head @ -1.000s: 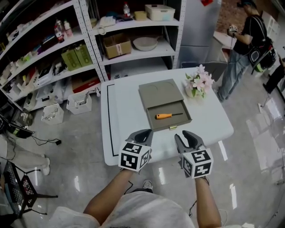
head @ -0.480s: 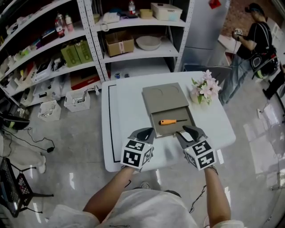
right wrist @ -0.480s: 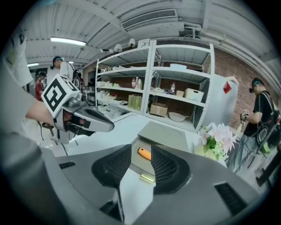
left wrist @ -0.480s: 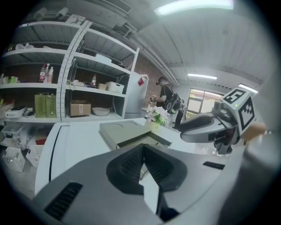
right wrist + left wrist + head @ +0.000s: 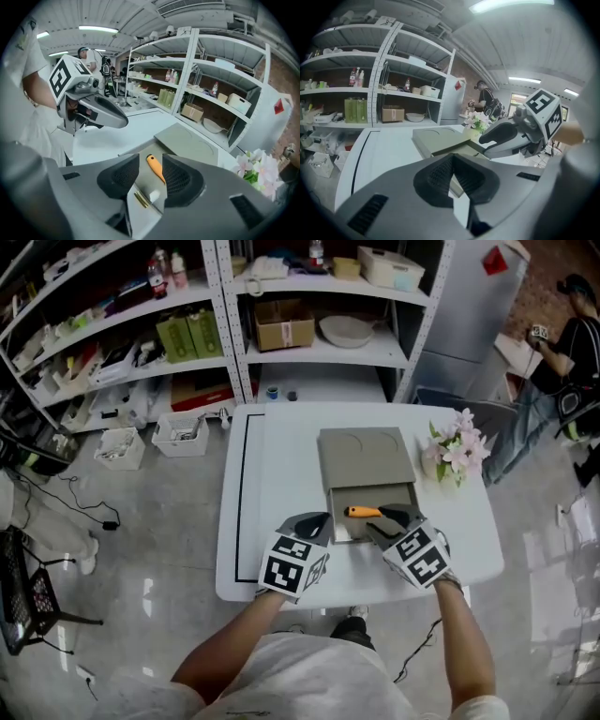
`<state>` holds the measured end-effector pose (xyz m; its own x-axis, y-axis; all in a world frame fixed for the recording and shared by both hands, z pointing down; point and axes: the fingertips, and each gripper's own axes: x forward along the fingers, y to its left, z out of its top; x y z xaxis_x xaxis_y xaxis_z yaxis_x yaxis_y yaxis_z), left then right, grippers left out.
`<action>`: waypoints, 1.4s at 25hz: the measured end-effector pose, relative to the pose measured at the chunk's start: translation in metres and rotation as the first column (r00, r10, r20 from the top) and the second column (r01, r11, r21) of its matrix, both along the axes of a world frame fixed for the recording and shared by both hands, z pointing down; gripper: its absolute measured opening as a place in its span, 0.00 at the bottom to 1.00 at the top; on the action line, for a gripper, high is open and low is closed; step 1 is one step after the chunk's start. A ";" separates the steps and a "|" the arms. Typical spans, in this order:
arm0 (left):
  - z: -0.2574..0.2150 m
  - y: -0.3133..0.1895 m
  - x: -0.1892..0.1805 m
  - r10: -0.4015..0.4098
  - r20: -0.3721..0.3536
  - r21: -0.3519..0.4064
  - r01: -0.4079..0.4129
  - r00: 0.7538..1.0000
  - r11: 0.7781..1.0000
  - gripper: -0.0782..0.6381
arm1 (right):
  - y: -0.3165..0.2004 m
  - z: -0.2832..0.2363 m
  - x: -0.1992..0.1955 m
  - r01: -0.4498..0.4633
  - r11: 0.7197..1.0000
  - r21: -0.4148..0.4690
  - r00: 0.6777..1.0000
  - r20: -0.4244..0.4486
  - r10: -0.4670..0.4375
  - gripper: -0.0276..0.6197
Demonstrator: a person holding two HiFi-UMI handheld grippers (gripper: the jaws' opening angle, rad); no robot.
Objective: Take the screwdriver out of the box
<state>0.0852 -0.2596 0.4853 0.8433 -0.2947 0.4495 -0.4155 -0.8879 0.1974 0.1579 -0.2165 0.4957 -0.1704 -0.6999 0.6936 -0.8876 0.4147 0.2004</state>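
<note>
Currently in hand: the reach for the grasp. The screwdriver (image 5: 362, 512) has not been gripped and lies in the box (image 5: 366, 456).
Box: flat and grey-green, on the white surface (image 5: 281, 474) towards its far right part, with the drawer (image 5: 375, 497) pulled out towards the near edge. Flowers (image 5: 459, 451) stand just beside it at the right edge.
Screwdriver: flat on the drawer floor and crosswise. The orange handle points towards the left edge of the surface, and the shaft end is covered by the right tool in the head view.
Right tool (image 5: 150, 163): over the drawer and tilted down, its jaws wide and opening. The orange handle shows in the gap ahead of the pads, which do not touch it, so nothing is held.
Left tool (image 5: 451, 159): low over the near part of the surface, just beside the drawer's left side. Its jaw tips are drawn together with nothing between them.
Next move calls for: lowering the right tool until the pads sit on either side of the handle, closing on it, then lifting straight up over the drawer wall.
Care: the handle lies low against the drawer floor, so the jaws probably have to come down almost to that floor to catch it.
</note>
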 end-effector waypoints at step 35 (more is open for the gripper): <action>0.013 -0.028 -0.006 -0.500 0.092 0.035 0.499 0.861 0.866 0.11 | -0.036 0.106 0.008 0.549 0.785 -0.287 0.827 0.049 -0.560 0.26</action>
<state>0.0795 -0.2876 0.4988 0.5348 -0.6701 0.5148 -0.8204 -0.5576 0.1266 0.1655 -0.2529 0.6014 -0.4405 -0.2711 0.8559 -0.4823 0.8755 0.0290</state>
